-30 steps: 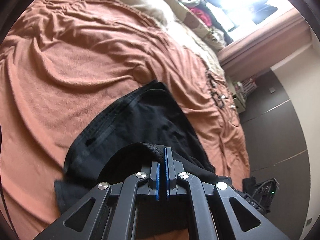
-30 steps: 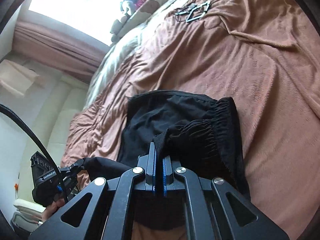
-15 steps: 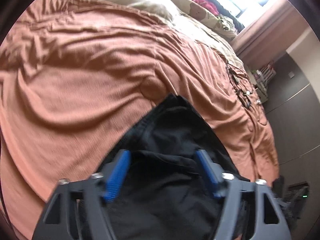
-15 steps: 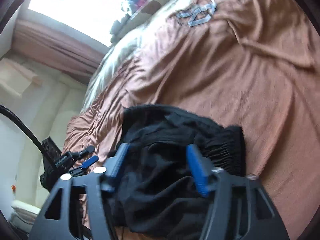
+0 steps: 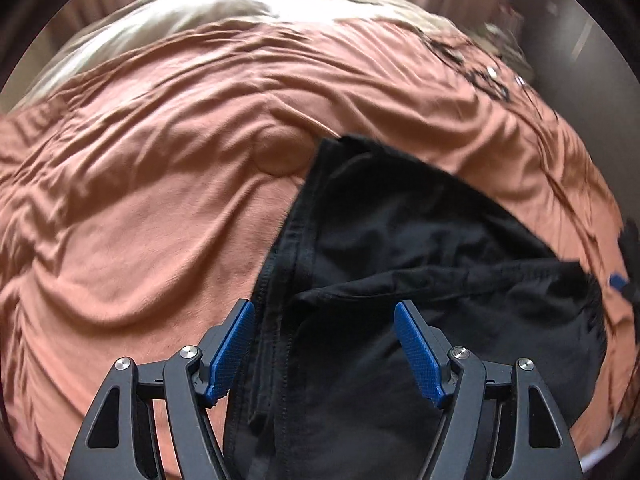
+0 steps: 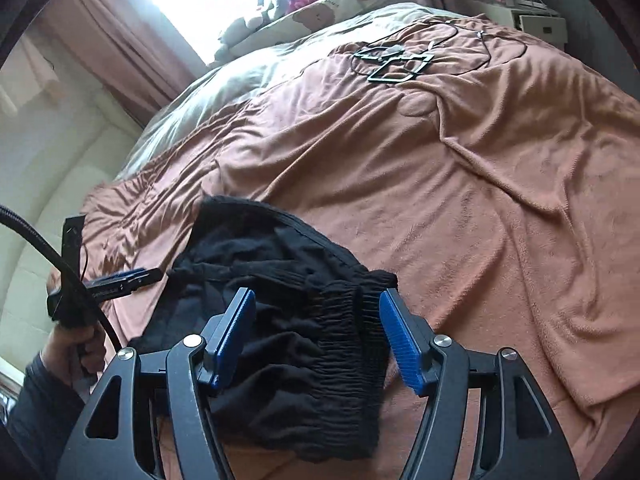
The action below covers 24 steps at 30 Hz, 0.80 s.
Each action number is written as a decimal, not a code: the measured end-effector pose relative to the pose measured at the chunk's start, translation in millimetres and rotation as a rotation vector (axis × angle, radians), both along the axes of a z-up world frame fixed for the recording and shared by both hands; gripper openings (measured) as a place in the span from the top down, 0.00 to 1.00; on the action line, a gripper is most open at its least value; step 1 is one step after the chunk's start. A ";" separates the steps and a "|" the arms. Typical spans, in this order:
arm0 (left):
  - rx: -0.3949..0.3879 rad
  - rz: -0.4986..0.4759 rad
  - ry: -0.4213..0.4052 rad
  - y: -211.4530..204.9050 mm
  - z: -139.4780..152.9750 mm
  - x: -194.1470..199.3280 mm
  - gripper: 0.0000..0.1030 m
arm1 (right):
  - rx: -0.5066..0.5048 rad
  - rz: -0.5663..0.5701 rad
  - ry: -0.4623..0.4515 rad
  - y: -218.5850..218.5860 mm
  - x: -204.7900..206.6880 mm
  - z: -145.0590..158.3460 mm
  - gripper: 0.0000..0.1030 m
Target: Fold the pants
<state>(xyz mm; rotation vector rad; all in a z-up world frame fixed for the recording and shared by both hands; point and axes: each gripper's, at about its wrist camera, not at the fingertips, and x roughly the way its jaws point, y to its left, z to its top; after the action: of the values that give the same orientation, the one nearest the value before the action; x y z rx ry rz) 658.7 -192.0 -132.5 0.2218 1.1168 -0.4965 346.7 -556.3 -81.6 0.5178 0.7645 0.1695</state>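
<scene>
The folded black cotton pants [image 5: 420, 280] lie on the rust-brown blanketed bed [image 5: 160, 200], beneath both the left tongs [image 5: 324, 344] and right tongs [image 6: 316, 332], which gape wide, gripping nothing.

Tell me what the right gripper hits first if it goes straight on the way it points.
Most likely the black pants: the right gripper stands open above their gathered waistband, which lies between the fingers. Under the cloth is only the brown blanket. How far above the pants it hangs is unclear.
</scene>
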 end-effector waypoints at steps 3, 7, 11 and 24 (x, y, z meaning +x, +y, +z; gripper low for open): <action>0.053 -0.042 0.003 -7.4 -10.2 2.2 0.30 | -0.059 -0.017 0.028 4.7 4.1 -0.6 0.39; 0.096 -0.096 -0.009 -16.0 -21.0 0.0 0.37 | -0.065 0.004 0.072 9.1 8.3 -7.6 0.39; 0.112 -0.148 -0.012 -22.7 -27.8 -6.4 0.40 | -0.091 0.020 0.053 14.5 11.6 -3.9 0.39; 0.164 -0.148 -0.128 -34.0 11.3 -5.8 0.91 | -0.072 0.070 0.040 19.6 18.2 -12.3 0.96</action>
<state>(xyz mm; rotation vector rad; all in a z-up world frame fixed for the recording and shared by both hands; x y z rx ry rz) 652.9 -226.0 -121.3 0.4762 1.0212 -0.5146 364.9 -536.7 -93.9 0.4273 0.8252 0.1966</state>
